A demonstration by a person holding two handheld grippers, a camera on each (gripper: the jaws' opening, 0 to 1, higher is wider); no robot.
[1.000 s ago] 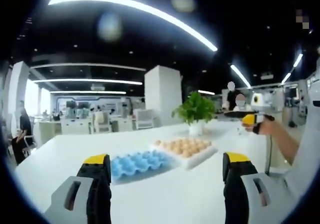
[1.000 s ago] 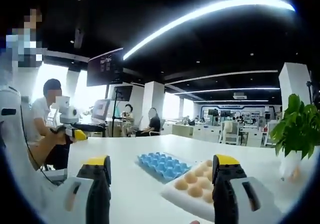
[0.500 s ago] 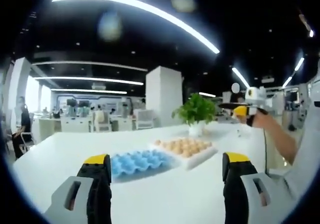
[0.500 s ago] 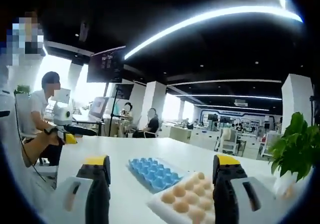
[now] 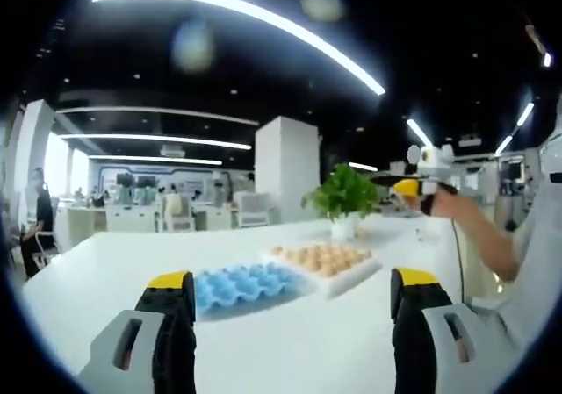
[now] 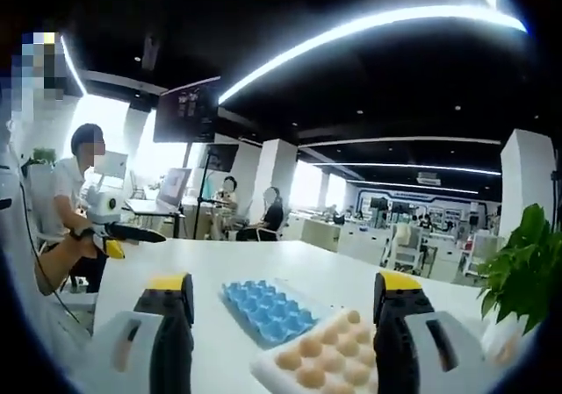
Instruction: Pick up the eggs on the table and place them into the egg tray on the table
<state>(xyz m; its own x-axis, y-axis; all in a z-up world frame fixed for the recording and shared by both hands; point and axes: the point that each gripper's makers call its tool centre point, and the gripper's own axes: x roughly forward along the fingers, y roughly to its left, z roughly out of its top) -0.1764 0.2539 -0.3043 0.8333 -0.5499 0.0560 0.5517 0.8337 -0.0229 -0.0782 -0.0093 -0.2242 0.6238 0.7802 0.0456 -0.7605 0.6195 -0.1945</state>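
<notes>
I hold my left gripper [image 5: 294, 302] and my right gripper [image 6: 285, 302] above the white desk [image 5: 105, 262], jaws spread wide with nothing between them. The eggs [image 5: 323, 255] sit in a white tray [image 5: 347, 282] touching the blue egg tray [image 5: 246, 287], near a potted plant [image 5: 344, 197].

Eggs [image 6: 327, 359] run off the bottom edge — plant [image 6: 527, 267] clipped at right, its pot blurred.

A dark ceiling with long curved white light strips [image 5: 263, 17] spans an open office of square white pillars [image 5: 286, 170] and distant desks [image 6: 351, 236].
</notes>
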